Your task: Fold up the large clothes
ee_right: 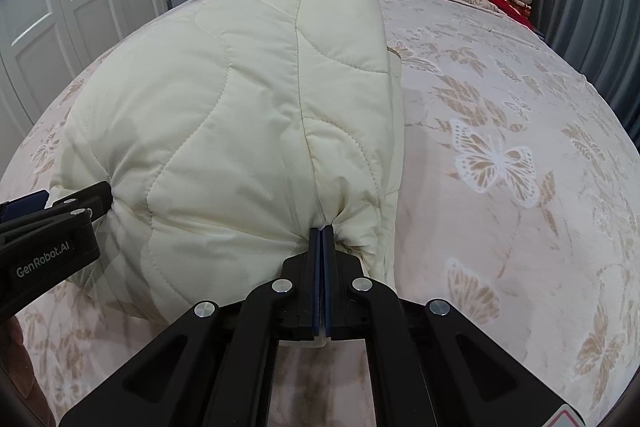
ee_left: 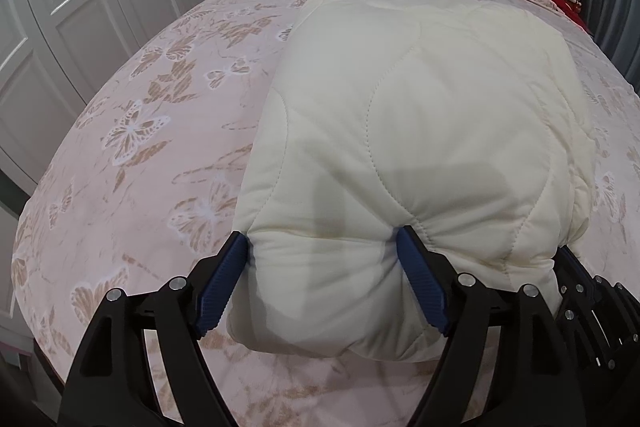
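The left claw (ee_left: pixel 324 279) stands wide, its blue pads (ee_left: pixel 420 283) flanking a bulging near corner of the cream quilted garment (ee_left: pixel 420 115) and pressing its sides; the garment lies folded on the butterfly-patterned bed (ee_left: pixel 152 131), with the right claw's linkage at its right edge; from the right wrist, the right claw (ee_right: pixel 321 231) is clamped together on a puckered pinch of the garment's near edge (ee_right: pixel 240 107); the left claw (ee_right: pixel 80 203) meets the garment's left corner.
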The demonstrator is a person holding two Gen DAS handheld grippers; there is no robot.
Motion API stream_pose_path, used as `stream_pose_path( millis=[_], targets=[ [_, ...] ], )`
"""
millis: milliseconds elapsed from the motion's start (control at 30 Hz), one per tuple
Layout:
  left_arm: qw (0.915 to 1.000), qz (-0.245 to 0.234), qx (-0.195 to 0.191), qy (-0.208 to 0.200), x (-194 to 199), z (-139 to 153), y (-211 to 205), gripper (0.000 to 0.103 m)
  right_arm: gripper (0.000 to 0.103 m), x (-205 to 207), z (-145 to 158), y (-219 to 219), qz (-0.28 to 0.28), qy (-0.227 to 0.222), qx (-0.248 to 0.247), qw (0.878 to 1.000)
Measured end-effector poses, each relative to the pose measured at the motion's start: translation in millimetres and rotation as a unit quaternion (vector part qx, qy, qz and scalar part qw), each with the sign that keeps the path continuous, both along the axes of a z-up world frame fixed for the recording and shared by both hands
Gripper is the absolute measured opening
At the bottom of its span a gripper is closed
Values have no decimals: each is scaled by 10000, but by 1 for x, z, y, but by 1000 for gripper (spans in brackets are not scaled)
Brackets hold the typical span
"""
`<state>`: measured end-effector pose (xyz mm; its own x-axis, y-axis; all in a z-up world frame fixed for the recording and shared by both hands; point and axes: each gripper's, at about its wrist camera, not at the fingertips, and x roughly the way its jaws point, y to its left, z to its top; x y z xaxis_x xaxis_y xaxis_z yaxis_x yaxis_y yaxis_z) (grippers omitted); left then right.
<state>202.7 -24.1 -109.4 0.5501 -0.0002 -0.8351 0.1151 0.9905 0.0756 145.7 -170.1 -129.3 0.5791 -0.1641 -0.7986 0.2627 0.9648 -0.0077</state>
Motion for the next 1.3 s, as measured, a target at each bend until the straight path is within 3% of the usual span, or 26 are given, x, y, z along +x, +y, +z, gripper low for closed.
stream_pose_path(
  millis=[100, 200, 267, 333, 433, 533, 700, 967, 1300],
  targets=[
    [9999, -11, -78, 65, 2, 2, 2, 75, 1, -1, 3, -3, 53, -4, 95, 9999],
    [9986, 19, -511, 152, 6, 16, 16, 75, 1, -3, 17, -9, 101, -35, 224, 9997],
    [9955, 154, -930, 16, 10, 34, 30, 73, 1, -10, 37, -15, -33, -296, 357, 9989],
    [9936, 317, -1081, -120, 19, 47, 39, 72, 1, -14, 62, -20, -259, -726, 352, 9964],
    [9916, 434, -1218, -36, 40, 50, 41, 72, 1, -1, 76, -27, -328, -850, 525, 9945],
    [9931, 426, -1086, 68, 55, 40, 33, 72, 1, 22, 69, -29, -286, -682, 561, 9957],
    [9959, 275, -858, 3, 63, 27, 18, 75, 1, 43, 31, -36, -321, -230, 712, 9967],
    [9972, 207, -718, -99, 72, 9, 8, 82, 1, 47, 6, -34, -312, -169, 541, 9979],
    [9982, 178, -546, -190, 77, -3, 1, 86, 0, 51, -5, -31, -335, -246, 448, 9981]
  ],
)
